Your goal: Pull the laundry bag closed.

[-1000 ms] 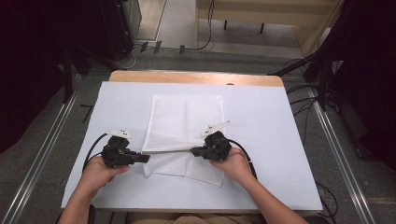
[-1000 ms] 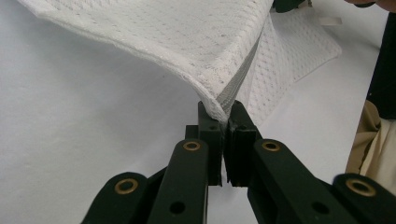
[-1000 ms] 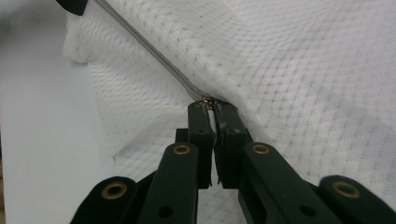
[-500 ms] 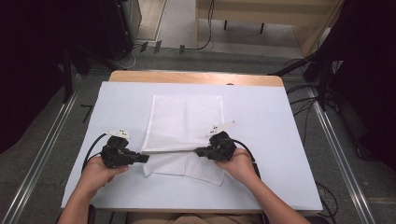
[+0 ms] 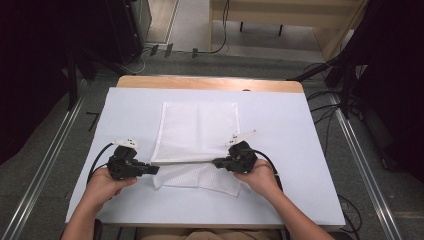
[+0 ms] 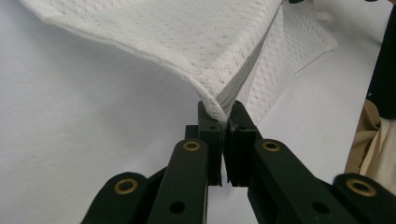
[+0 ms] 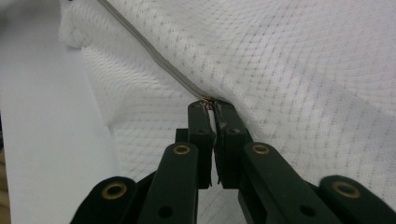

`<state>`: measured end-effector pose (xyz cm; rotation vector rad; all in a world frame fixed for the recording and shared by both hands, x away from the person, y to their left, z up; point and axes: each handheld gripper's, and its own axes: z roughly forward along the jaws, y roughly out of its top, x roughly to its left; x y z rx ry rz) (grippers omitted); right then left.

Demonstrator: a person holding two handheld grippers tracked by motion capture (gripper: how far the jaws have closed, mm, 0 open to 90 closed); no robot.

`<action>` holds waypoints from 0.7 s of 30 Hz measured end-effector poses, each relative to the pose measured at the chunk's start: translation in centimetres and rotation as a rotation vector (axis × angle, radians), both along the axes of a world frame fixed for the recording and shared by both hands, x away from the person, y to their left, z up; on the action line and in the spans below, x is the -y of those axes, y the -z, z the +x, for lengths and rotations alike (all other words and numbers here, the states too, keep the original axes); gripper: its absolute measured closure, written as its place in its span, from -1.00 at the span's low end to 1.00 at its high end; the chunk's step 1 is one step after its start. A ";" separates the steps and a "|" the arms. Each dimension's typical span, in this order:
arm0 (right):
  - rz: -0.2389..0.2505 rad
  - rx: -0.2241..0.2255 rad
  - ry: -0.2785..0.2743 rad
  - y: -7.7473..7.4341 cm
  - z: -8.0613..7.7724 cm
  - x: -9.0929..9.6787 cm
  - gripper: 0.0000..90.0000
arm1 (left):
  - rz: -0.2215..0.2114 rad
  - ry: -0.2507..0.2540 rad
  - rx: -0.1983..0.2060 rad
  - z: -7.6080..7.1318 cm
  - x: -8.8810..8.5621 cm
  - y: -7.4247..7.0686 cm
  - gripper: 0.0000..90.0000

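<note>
While high view shows the whole cloth (image 5: 198,131), left gripper (image 6: 223,122) view shows its pinched hem.

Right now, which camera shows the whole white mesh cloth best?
The high view: the white mesh cloth lies complete on the table. Each gripper view shows just the pinched grey-edged fold and nearby mesh.

Cloth (image 5: 199,131) lying mid-table (image 5: 300,150), its near part doubled over, left gripper (image 5: 154,170) at the fold's left end, right gripper (image 5: 217,163) at its right end, both near the table's front edge.
</note>
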<state>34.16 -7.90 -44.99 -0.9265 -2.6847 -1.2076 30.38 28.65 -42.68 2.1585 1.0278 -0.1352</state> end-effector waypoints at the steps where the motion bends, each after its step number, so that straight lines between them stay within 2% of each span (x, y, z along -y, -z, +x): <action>1: 0.000 0.001 -0.003 0.0 0.0 0.1 0.96 | -0.002 -0.002 0.000 0.0 -0.1 0.0 0.94; 8: -0.010 -0.006 0.014 0.1 0.0 0.9 0.96 | -0.002 -0.007 0.000 0.0 -0.4 0.0 0.95; 11: -0.021 -0.007 0.019 0.2 -0.1 1.6 0.96 | -0.003 -0.012 -0.001 0.0 -0.5 0.0 0.95; 17: -0.012 -0.012 0.056 0.0 0.1 3.4 0.96 | 0.003 -0.010 -0.003 0.0 -0.5 0.0 0.95; 21: -0.023 -0.016 0.052 0.1 -0.1 3.9 0.96 | 0.004 -0.009 -0.006 -0.1 -0.4 0.1 0.94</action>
